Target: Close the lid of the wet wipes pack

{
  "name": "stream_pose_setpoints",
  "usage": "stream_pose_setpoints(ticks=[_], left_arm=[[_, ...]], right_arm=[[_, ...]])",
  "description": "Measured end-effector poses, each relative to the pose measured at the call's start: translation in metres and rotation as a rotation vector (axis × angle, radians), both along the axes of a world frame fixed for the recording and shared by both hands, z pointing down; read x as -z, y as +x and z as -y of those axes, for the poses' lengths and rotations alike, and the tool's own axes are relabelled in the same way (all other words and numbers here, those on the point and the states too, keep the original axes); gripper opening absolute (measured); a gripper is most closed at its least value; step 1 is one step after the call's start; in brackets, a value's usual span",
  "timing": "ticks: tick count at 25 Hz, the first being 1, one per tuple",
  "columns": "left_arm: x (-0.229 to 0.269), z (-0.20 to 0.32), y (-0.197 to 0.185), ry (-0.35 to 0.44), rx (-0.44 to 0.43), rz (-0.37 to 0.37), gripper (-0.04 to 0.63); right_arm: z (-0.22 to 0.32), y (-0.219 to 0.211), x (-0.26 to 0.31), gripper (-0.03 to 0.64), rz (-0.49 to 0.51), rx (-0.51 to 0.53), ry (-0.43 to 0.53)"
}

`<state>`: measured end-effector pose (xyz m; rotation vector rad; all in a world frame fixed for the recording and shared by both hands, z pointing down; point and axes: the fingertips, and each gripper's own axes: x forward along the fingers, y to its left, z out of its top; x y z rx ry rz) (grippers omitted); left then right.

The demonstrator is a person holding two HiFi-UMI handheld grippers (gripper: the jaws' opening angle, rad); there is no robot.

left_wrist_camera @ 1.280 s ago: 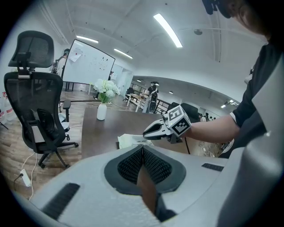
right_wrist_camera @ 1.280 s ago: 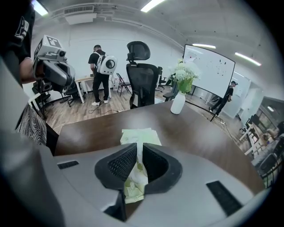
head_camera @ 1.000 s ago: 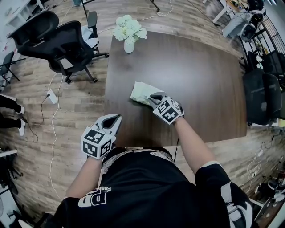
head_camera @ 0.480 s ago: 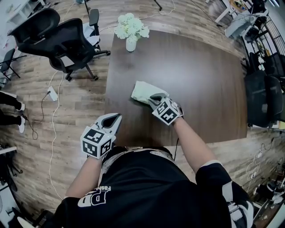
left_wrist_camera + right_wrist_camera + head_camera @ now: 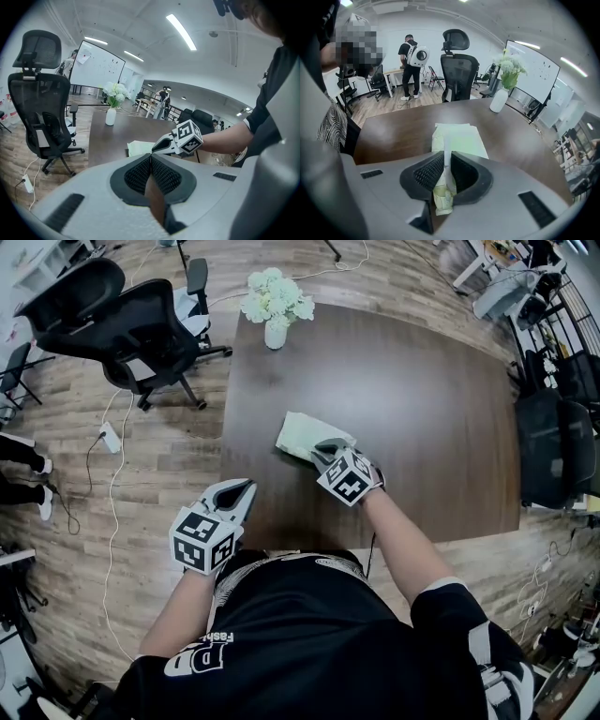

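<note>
We find the wet wipes pack (image 5: 298, 434) lying flat on the dark table (image 5: 431, 418), toward its near-left part. The right gripper (image 5: 322, 448) sits at the pack's 5 o'clock end, touching it. In the right gripper view, its jaws are pressed onto the thin white lid (image 5: 447, 168), which stands on edge between them. The pack's pale green body runs on toward 12 o'clock. The left gripper (image 5: 244, 489) hangs at the pack's 7 o'clock, off the table edge, well apart. Its jaws meet with nothing between them.
</note>
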<state>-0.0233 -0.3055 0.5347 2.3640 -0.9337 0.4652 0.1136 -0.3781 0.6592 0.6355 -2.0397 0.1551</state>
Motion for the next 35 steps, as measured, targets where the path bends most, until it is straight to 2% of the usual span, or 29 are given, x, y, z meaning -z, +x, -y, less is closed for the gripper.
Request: stream_pose_setpoints(ticks=[14,19,23,29,35], left_arm=[[0.005,-0.001,-0.005,0.021,-0.058,-0.016,0.018],[0.015,-0.004,-0.004,0.05,-0.11,-0.031,0.02],[0.026,-0.007,-0.002,0.083,-0.16,-0.05,0.02],[0.043,-0.014,-0.004,0.128,-0.236,-0.081,0.02],[0.066,-0.019,-0.008,0.174,-0.287,-0.118,0.02]], right_arm=[[0.002,-0.003,-0.002,0.049,-0.062,-0.008,0.017],[0.0,-0.009,0.03,0.049,-0.007,-0.084,0.081],[-0.015,-0.017,0.065,0.048,0.102,-0.188,0.123],[-0.049,-0.027,0.118,0.023,0.392,-0.411,0.139],[-0.089,-0.04,0.174,0.006,0.626,-0.511,0.174]])
